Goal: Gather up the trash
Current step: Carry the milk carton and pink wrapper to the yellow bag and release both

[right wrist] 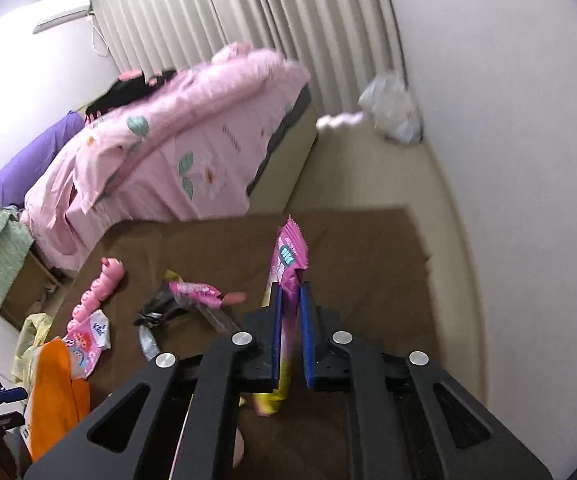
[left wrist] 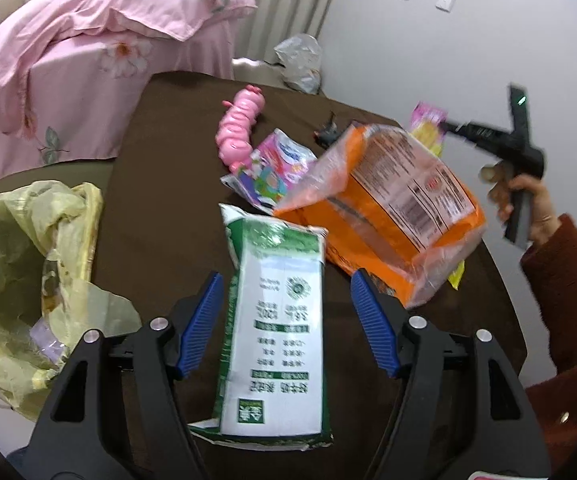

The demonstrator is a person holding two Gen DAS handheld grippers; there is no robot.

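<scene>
Landmark taken: the yellow bag point(left wrist: 28, 264), open-mouthed, hung off the near-left edge of the brown table point(left wrist: 160, 168)

- Some scraps are seen inside the bag already, including a pale wrapper; what else it holds cannot be told. Collection is judged begun but far from done
- The left gripper point(left wrist: 286, 316) is spread wide, nothing held. Its blue pads straddle the green-and-white carton point(left wrist: 276, 320), flattened on the table just right of the bag; no contact is seen
- Beyond the carton, farther from the bag: the orange bag point(left wrist: 384, 208), a colourful tissue pack point(left wrist: 272, 172) and a small dark object, not identified
- The pink toy point(left wrist: 238, 128), on the table well beyond the bag, is judged not to be trash
- The right gripper point(right wrist: 289, 300) is pressed onto a pink-and-yellow wrapper point(right wrist: 288, 256), lifted clear of the table on the side far from the bag
- More litter is noted in the right wrist view: a pink wrapper point(right wrist: 194, 290) over dark crumpled plastic point(right wrist: 156, 312)
- Left, by judgement: the held wrapper to be dropped in the bag, then the carton, orange bag, tissue pack and small wrappers
</scene>
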